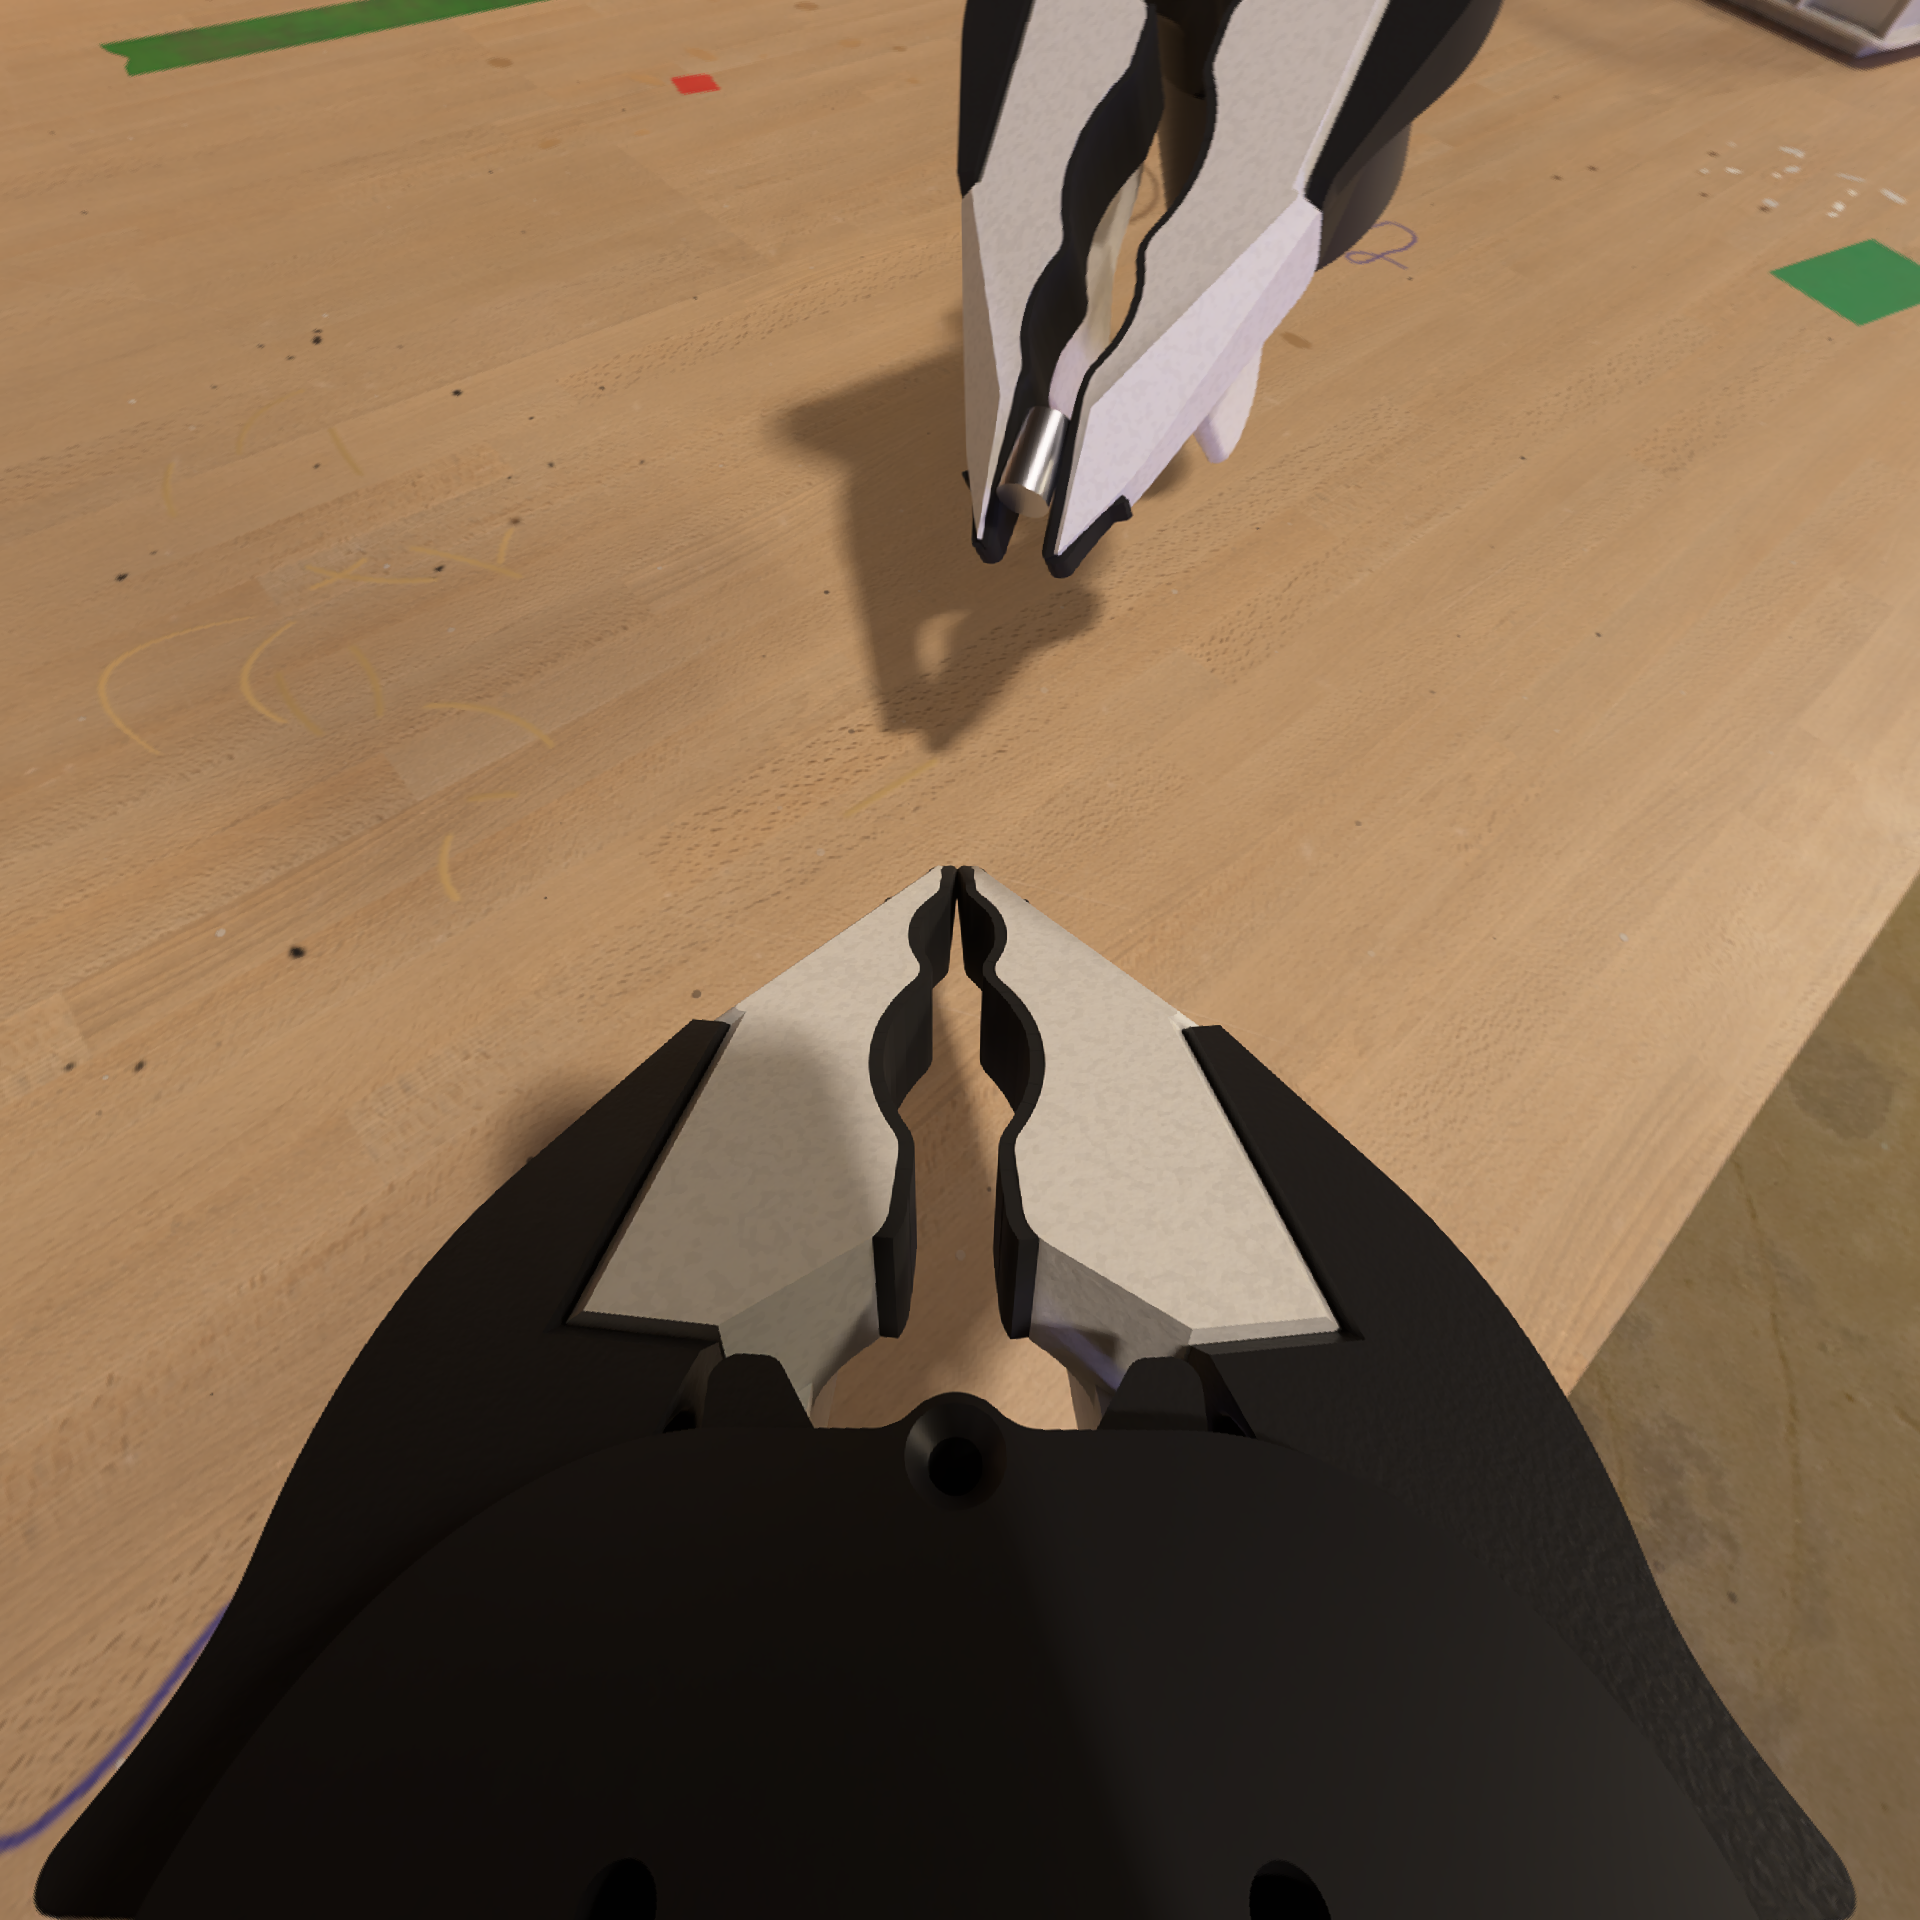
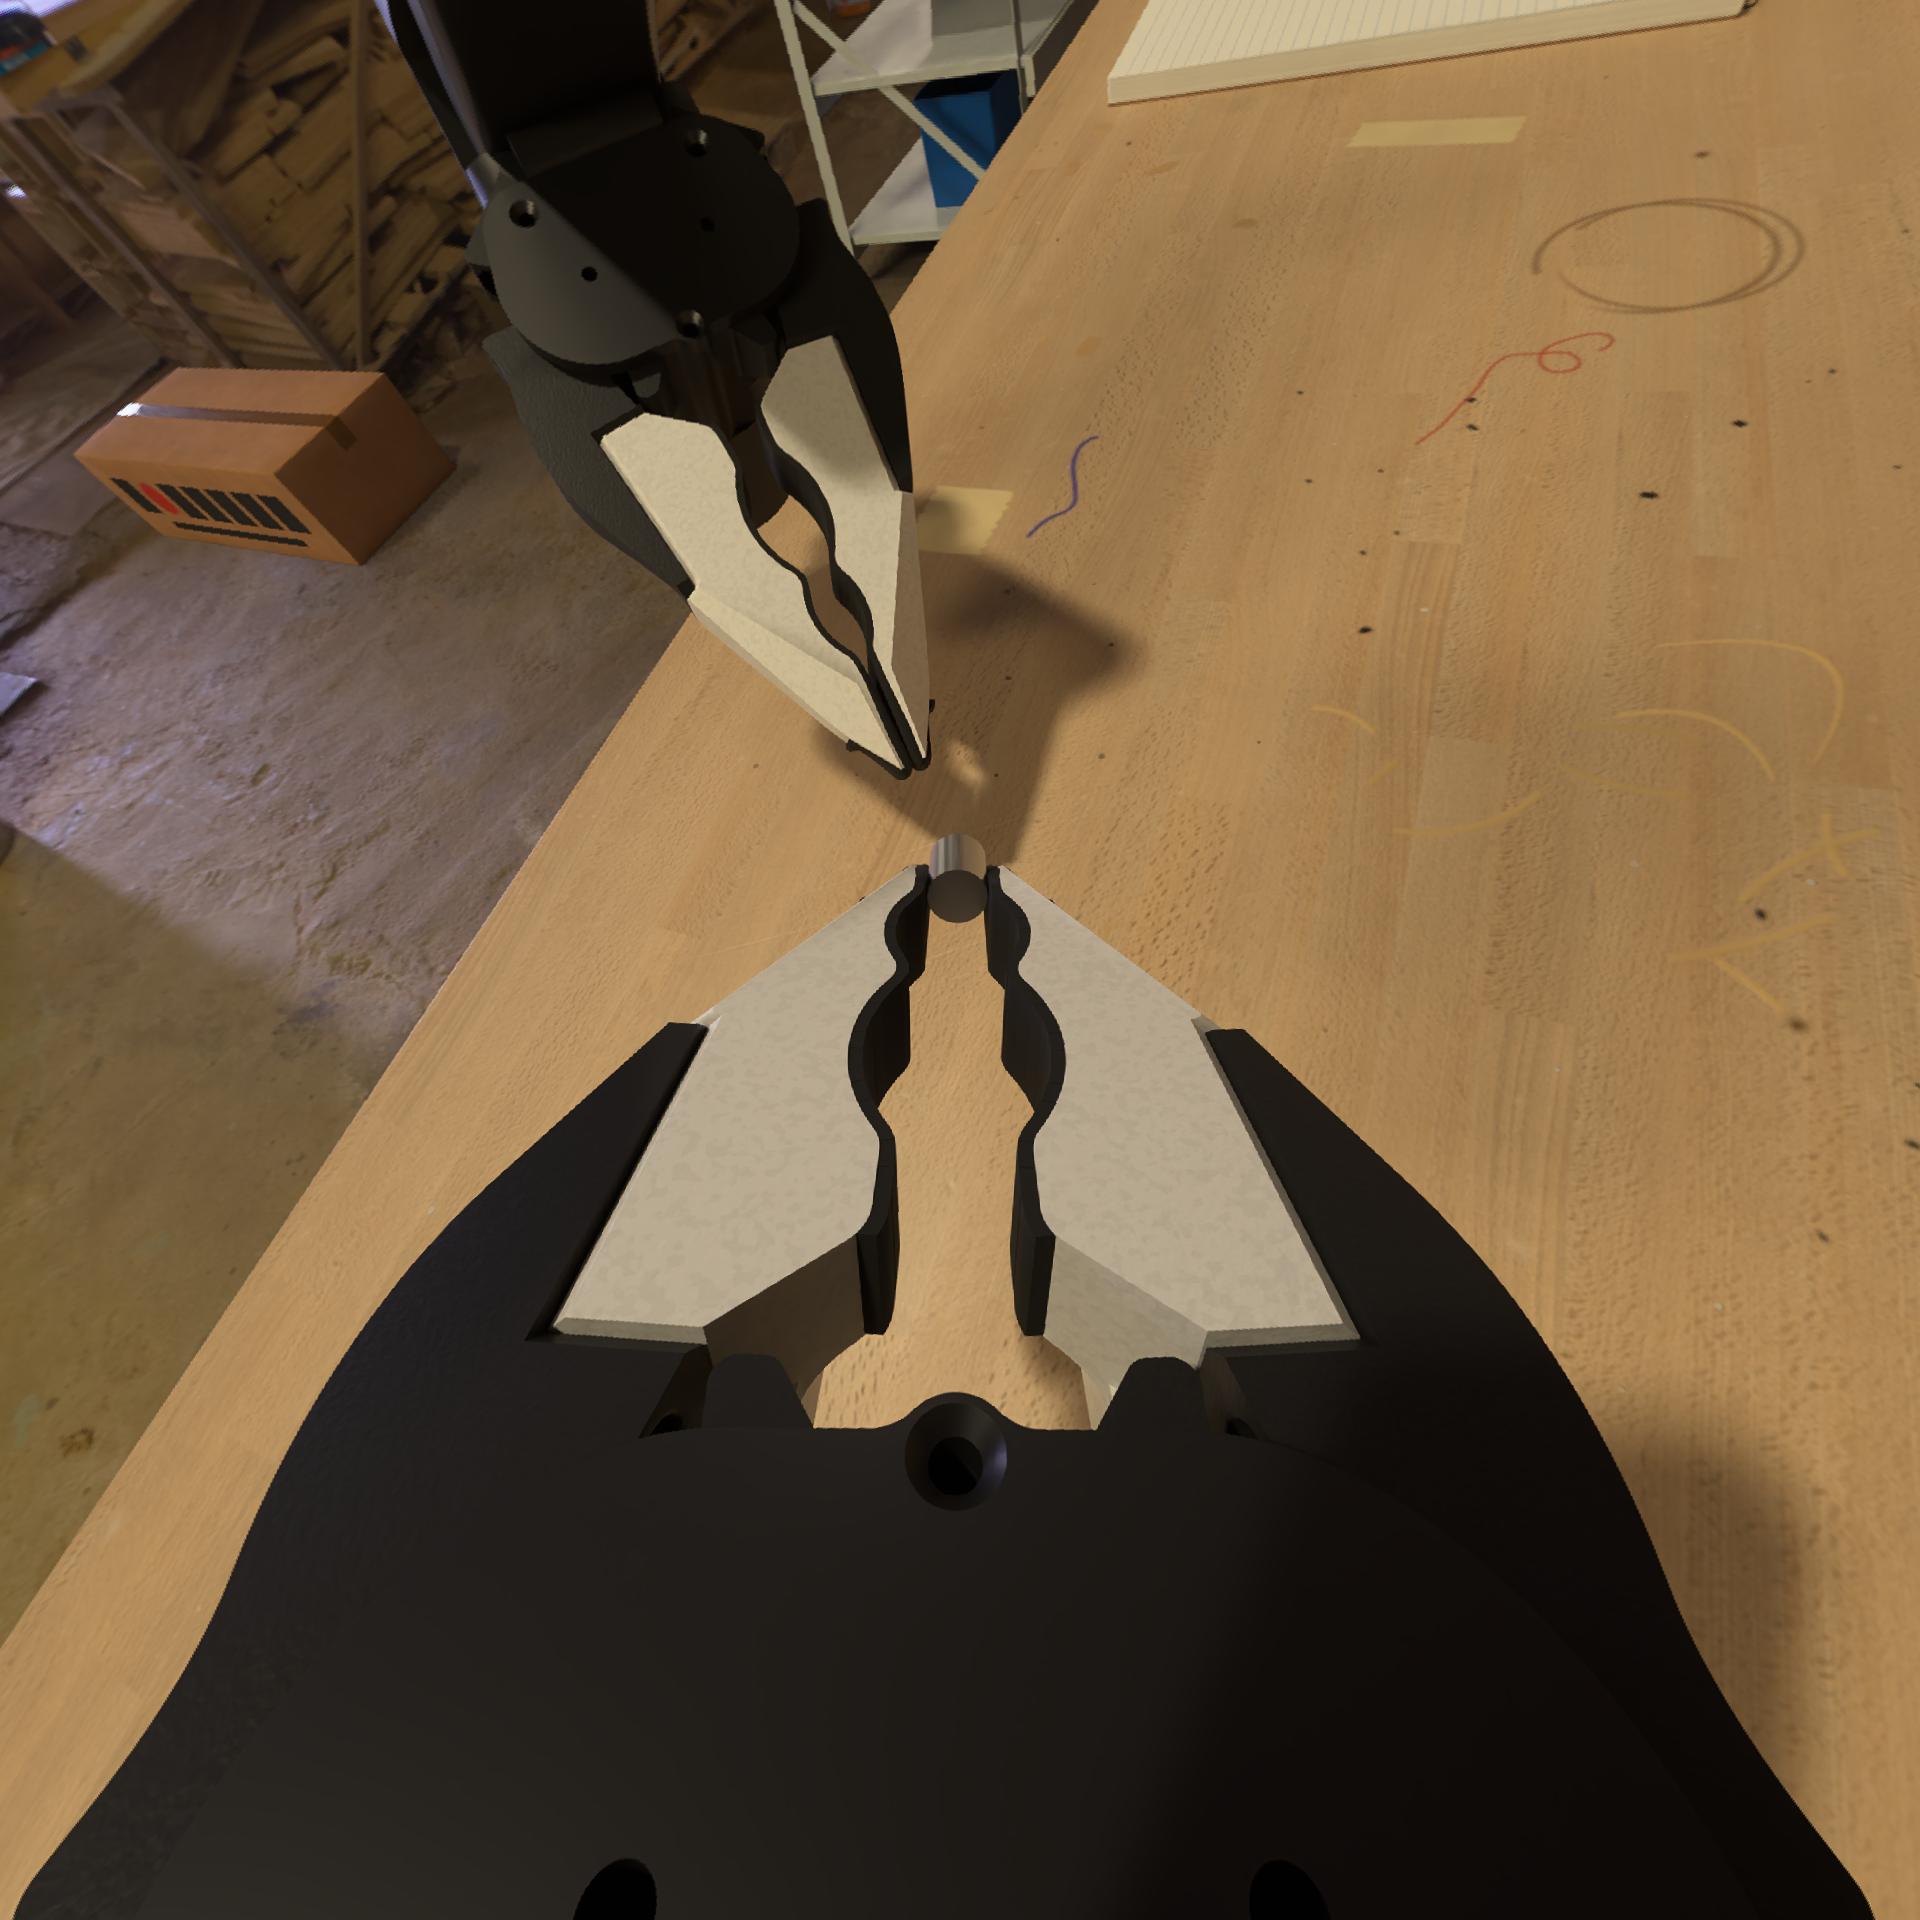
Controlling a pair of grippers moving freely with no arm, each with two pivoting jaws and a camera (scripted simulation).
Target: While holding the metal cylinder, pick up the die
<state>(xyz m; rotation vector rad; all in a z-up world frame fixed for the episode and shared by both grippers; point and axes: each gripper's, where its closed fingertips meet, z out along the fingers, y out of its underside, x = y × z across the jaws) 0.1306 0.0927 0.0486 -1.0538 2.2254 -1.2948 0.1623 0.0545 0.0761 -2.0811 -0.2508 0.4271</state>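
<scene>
In the left wrist view a scratched wooden bench [image 1: 520,520] fills the frame; the left tool [image 1: 956,883] has its tips pinched together on nothing, while beyond it the right tool [image 1: 1023,545] clamps the metal cylinder [image 1: 1031,464]. The right wrist view adds the bench edge and, past it, a cardboard box [image 2: 260,468] on the floor, with the cylinder nipped only at the very tips, so it could slip. No die shows in either view; searching blind risks jarring that grip.

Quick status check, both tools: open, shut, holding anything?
Left tool: shut, fingertips together, nothing between them.
Right tool: shut on the metal cylinder, pinched at the fingertips.
The die shows in neither view.
</scene>
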